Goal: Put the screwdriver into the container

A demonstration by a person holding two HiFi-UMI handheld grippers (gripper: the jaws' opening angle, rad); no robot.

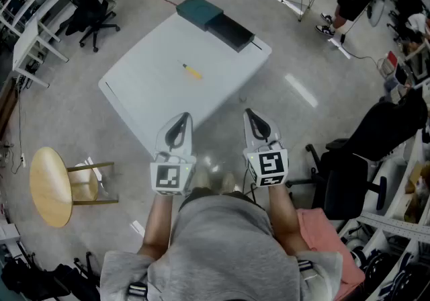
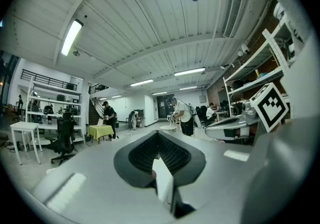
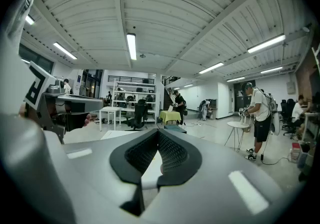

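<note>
I hold 2 grippers level and side by side, just short of the white table point(image 1: 148, 84). The left gripper point(image 1: 186, 116) and right gripper point(image 1: 249, 112) each have jaws together on nothing. 1 yellow screwdriver point(image 1: 191, 71) lies mid-table, well apart from them. At the far corner, 1 teal container point(image 1: 198, 9) touches 1 black box point(image 1: 230, 31). I can't see inside either.

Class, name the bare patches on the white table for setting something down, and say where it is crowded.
Bare: the whole near half of the table, from the screwdriver to the near edge, and the left corner. Crowded: the far corner, where the green container and black box sit side by side.
</note>
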